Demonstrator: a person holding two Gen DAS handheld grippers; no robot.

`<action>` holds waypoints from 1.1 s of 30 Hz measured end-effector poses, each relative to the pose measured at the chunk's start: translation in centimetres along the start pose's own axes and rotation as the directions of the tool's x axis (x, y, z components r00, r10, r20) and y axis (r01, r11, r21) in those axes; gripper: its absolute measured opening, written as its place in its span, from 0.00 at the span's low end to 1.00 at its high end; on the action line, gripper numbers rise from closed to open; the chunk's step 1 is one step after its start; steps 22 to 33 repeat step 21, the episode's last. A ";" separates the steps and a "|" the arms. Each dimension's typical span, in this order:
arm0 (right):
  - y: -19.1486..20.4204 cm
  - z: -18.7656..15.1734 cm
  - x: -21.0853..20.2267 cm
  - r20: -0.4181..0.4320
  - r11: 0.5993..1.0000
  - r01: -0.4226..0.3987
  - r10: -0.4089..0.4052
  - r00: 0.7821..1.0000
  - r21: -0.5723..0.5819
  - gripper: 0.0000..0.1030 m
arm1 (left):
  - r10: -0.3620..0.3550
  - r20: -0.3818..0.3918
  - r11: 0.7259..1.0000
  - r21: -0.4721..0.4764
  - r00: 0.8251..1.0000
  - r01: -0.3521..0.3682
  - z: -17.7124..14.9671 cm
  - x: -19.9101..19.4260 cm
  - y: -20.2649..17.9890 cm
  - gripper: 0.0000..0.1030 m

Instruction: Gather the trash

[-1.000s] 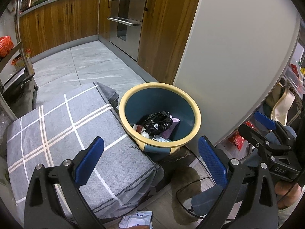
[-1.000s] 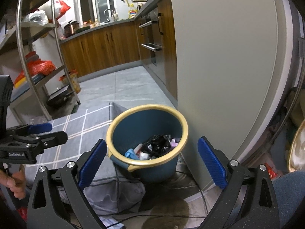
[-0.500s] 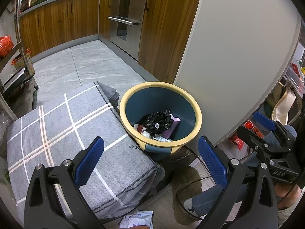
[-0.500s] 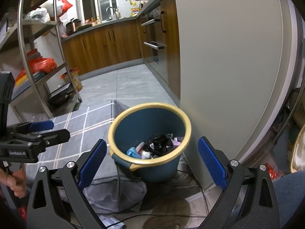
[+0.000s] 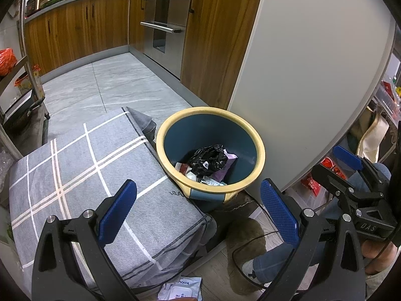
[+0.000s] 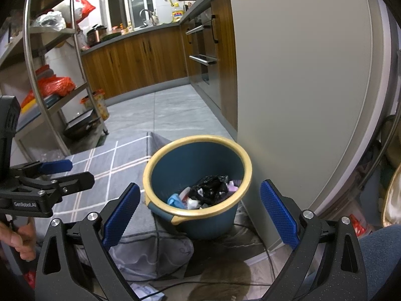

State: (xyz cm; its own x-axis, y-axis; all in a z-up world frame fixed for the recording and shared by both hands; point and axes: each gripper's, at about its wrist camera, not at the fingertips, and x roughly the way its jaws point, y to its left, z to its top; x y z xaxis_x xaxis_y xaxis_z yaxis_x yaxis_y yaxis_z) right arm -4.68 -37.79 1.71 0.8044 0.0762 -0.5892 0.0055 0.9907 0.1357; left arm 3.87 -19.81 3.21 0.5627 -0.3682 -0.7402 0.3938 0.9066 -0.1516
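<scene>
Grey checked cloth (image 5: 82, 173) covers the low surface on your left, and nothing on it reads as trash. Your left gripper (image 5: 198, 208) hangs above its near edge with the fingers wide apart and empty. Just below it, at the bottom edge of the left wrist view, lies a white packet (image 5: 180, 288) on the wooden floor; it looks like the one loose piece within reach, though you can't tell whether it is empty or in use. To the right of the cloth stands the blue bin (image 5: 210, 150) with the yellow rim, close against the pale panel (image 5: 308, 75), already holding a black bag (image 5: 208, 159) and wrappers. Your right gripper (image 6: 200, 213) points at the bin, fingers also wide and holding nothing.

You seem to be between drops, searching for the next piece. The next move calls for lowering one gripper to the packet, closing flat on its edge, and minding the black cable (image 5: 250, 248) lying nearby.
</scene>
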 end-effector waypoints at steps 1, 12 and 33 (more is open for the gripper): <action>-0.1 0.0 0.0 0.000 1.000 0.000 0.000 1.000 0.001 0.93 | 0.000 0.000 1.000 0.000 1.000 0.000 0.0 0.0 0.0 0.94; 0.2 0.0 -0.1 0.002 1.000 -0.001 0.001 1.000 0.001 0.93 | -0.036 0.006 0.999 0.014 0.999 0.035 -0.2 -0.1 -0.1 0.94; 0.2 0.0 -0.1 0.003 1.000 -0.001 0.001 1.000 0.002 0.93 | -0.025 -0.011 0.999 0.029 1.000 0.026 -0.3 0.1 0.0 0.94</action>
